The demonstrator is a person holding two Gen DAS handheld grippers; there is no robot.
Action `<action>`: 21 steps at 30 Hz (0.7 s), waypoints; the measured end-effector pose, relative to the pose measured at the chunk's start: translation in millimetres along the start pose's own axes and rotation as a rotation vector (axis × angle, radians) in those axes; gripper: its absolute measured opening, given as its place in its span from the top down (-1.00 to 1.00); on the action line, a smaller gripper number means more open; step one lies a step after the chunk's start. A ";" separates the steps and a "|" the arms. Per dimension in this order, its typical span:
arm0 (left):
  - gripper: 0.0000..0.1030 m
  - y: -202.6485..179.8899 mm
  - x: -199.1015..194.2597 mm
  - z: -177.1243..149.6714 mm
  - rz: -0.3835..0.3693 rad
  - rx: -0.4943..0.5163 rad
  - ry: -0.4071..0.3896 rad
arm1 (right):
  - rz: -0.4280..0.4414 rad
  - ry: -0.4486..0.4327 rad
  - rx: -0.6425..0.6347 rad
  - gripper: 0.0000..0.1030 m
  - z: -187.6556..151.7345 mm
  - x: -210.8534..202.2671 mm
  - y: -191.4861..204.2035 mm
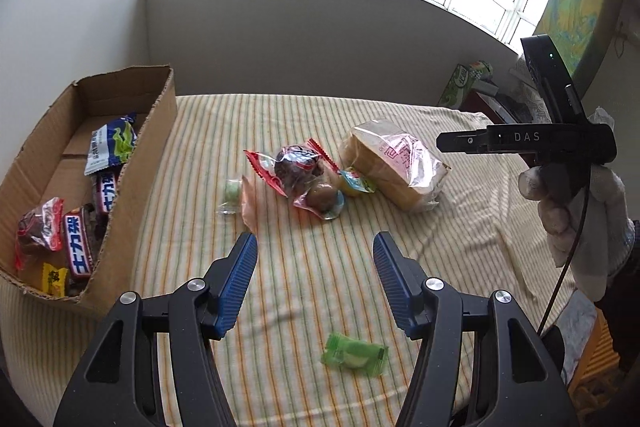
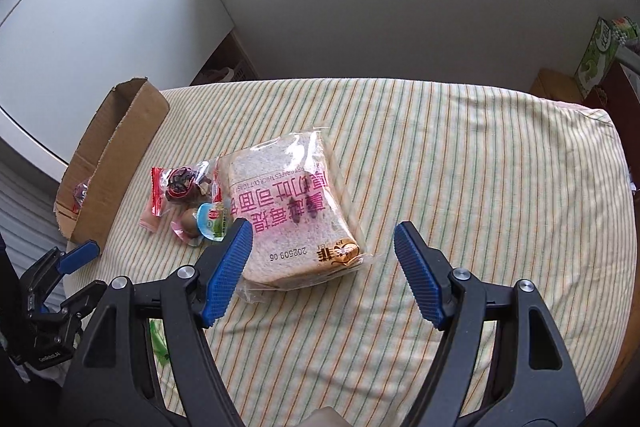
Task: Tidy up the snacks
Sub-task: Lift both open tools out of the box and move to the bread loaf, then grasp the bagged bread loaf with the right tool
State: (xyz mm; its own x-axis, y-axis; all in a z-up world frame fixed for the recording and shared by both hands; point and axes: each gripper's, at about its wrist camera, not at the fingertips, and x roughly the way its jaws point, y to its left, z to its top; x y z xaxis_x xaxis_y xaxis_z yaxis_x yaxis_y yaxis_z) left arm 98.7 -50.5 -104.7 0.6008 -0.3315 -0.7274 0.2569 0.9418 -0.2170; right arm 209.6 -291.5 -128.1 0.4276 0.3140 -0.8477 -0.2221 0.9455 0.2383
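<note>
at the far left a cardboard box sits on the striped cloth that covers the desk, its top open so wrapped snacks can be dropped straight in. it already holds several: chocolate bars, a white and blue packet and a small yellow sweet, which suggests the box is the collecting place.

next to the right, the left hand-held gripper hangs over the cloth with its jaws parted and nothing between them. a green sweet lies alone on the cloth just below its blue pads, apart from the rest, so it looks like the likely pick for this side.

in the middle, a loose cluster of small snacks in red and clear wrappers lies on the cloth, not yet sorted.

touching that cluster on its right is the bagged bread, lying flat with its print facing up. the right hand-held gripper hovers over the near edge of the bag, jaws spread wide and pads clear of it, held in a gloved hand. the wide spread probably suits the bread's width.
</note>
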 end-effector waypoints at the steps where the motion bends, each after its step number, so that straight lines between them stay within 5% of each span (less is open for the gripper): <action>1: -0.16 -2.6 4.6 1.5 -0.007 0.000 0.007 | 0.008 0.004 0.005 -0.47 0.0 3.8 -3.0; 21: -0.16 -54.2 78.3 45.0 -0.150 0.067 0.076 | 0.183 0.052 0.021 -0.46 9.5 35.6 -25.6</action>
State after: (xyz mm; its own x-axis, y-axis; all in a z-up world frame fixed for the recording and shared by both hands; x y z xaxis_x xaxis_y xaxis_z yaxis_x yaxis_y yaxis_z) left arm 165.9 -130.1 -120.6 0.4933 -0.4602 -0.7381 0.3905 0.8754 -0.2848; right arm 238.8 -303.7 -159.9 0.3358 0.4763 -0.8127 -0.2736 0.8749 0.3997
